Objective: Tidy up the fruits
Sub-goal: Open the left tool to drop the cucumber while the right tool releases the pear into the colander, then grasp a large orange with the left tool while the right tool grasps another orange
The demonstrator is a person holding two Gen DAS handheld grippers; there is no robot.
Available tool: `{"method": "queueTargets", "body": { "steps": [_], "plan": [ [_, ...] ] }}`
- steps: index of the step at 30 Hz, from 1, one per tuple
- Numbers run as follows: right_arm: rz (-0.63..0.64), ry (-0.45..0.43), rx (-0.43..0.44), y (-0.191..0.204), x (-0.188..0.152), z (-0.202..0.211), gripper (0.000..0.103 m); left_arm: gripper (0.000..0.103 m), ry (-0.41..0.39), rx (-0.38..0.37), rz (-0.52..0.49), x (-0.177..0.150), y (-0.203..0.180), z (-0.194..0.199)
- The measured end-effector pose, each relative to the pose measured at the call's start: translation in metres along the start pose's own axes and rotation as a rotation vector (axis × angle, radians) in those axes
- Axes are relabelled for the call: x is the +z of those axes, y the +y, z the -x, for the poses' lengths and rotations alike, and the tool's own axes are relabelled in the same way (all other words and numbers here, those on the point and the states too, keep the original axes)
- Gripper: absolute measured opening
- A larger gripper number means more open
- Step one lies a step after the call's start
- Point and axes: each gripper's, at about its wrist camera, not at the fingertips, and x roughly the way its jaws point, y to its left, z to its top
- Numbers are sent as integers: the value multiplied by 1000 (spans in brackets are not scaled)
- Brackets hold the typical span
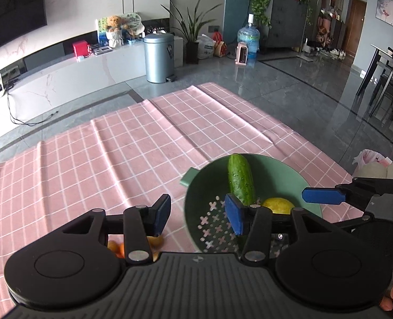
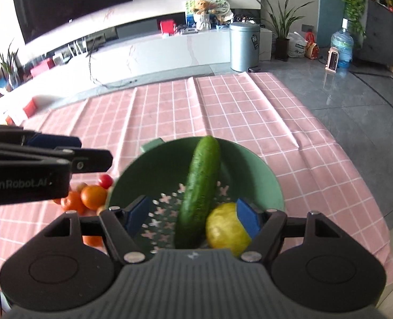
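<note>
Hovering: right hand-held gripper (image 2: 193,216), released, above green bowl (image 2: 255,170)
Cucumber (image 2: 200,188): between its fingers
Left hand-held gripper (image 1: 199,215): released, empty

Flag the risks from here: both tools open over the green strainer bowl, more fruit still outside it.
1. The cucumber leans on the green bowl's far rim and fills its middle; more fruit dropped in may roll it out.
2. The oranges and small tomato sit tight against the bowl; the left tool could nudge the bowl or scatter them.
3. The right tool hangs just above the lemon and could bump it.
</note>
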Motion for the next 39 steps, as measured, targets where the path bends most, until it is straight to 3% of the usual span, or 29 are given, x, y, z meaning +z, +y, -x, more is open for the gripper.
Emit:
{"method": "queueTargets", "body": {
  "steps": [8,15,22,28,31,35,39],
  "plan": [
    [-131,-61,50,40,-23,24,70,57,-19,42,23,-33,34,39],
    [-111,-66,45,83,-48,28,70,57,2,59,67,-61,63,45],
    [-67,-60,43,109,-68,23,69,57,26,27,113,-89,88,39],
    [-25,-69,66,123,-79,16,57,57,26,-17,156,-102,102,31],
    [6,-71,61,132,-81,7,56,57,29,-25,186,-109,109,26],
    [22,-41,46,137,-81,-11,42,57,50,-32,231,-111,120,13],
    [22,-24,19,139,-78,-27,42,57,51,-10,230,-109,125,0]
  ]
}}
